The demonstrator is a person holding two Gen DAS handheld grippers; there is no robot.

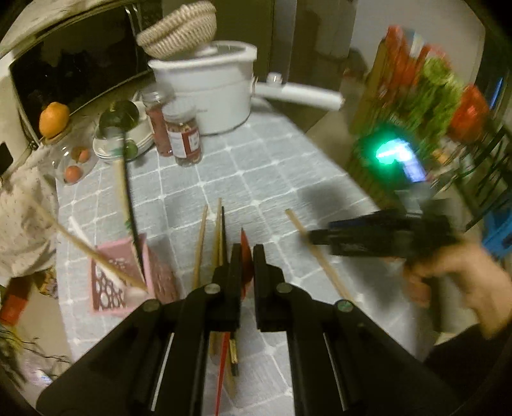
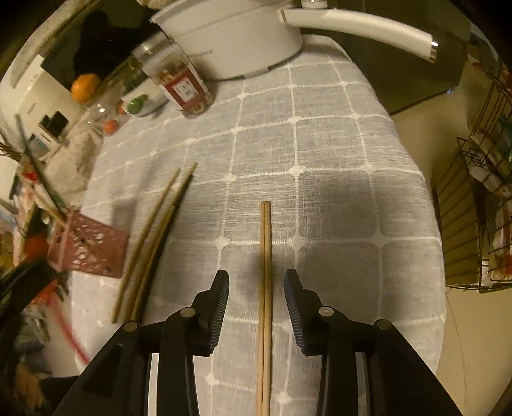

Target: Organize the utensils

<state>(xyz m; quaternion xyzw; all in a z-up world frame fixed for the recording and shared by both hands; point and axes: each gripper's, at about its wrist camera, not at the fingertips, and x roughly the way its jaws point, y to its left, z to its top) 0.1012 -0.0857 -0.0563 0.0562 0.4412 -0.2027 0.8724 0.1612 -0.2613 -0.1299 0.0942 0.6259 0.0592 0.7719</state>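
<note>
A pink perforated utensil holder (image 1: 124,275) lies at the table's left and holds a ladle (image 1: 119,119) and a wooden stick. My left gripper (image 1: 247,256) is nearly shut around a red chopstick (image 1: 245,252), above several wooden chopsticks (image 1: 201,246). In the right wrist view, a pair of wooden chopsticks (image 2: 265,272) lies on the grey checked cloth between the open fingers of my right gripper (image 2: 256,281). Several more chopsticks (image 2: 150,243) lie to its left beside the pink holder (image 2: 86,246). The right gripper (image 1: 315,236) also shows in the left wrist view, next to a wooden chopstick (image 1: 320,256).
A white pot (image 1: 208,92) with a long handle (image 2: 361,25) stands at the back, a woven basket (image 1: 179,28) on it. Two spice jars (image 1: 184,137), stacked bowls (image 1: 140,134), an orange (image 1: 53,119) and a microwave (image 1: 73,64) are back left. A wire rack (image 2: 480,208) stands right.
</note>
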